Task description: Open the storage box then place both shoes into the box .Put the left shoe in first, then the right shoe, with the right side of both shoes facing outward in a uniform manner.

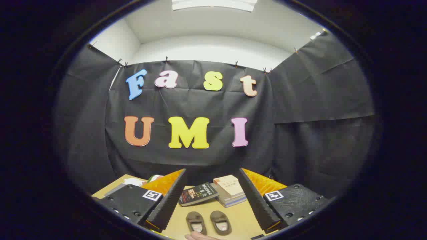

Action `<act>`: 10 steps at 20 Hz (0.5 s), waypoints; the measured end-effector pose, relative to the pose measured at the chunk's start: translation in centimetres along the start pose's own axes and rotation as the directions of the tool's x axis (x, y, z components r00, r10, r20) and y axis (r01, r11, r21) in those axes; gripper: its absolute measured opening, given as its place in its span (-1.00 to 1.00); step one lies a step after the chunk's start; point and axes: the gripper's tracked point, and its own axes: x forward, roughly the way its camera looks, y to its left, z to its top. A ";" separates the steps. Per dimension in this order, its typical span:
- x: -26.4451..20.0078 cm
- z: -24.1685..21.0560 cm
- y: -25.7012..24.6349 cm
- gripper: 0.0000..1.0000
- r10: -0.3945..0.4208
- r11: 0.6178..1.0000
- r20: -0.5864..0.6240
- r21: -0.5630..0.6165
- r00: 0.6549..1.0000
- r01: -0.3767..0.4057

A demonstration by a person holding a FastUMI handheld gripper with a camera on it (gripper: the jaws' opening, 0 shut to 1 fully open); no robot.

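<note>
Jaws spread wide apart (210, 200), holding nothing, hanging above the tabletop (240, 216). Fingers (166, 200) reaching forward on both sides, with bare wood showing in the gap between them.

Shoes sitting as a pair on the tabletop, down between the fingers and near their roots. Left-hand shoe (196, 222) and right-hand shoe (221, 222) lying side by side, close but not touching, both brown, both upright on their soles, openings facing up. Cannot tell which one is for the left foot.

Hand (200, 236) peeking in just below the shoes, close to the left-hand shoe. Cannot tell if touching it.

Books resting farther ahead, past the shoes, between the fingertips. Dark book (197, 194) lying flat, tilted a little. Stack of pale books (229, 191) sitting just beside it, touching or nearly touching along one edge.

White and green thing (146, 180) poking out beyond the left finger, mostly hidden, too little showing to name.

Black cloth wall (300, 133) hanging behind the tabletop, pinned up with small clips along the top. White room wall and ceiling light (213, 4) showing above the cloth.
</note>
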 end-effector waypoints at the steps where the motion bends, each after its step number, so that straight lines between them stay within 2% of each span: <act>1: 0.3 -0.1 -0.3 0.92 -0.003 1.000 -0.003 0.004 1.000 0.003; 10: 3.0 -1.2 -0.3 0.92 0.051 0.998 -0.011 0.026 0.999 -0.051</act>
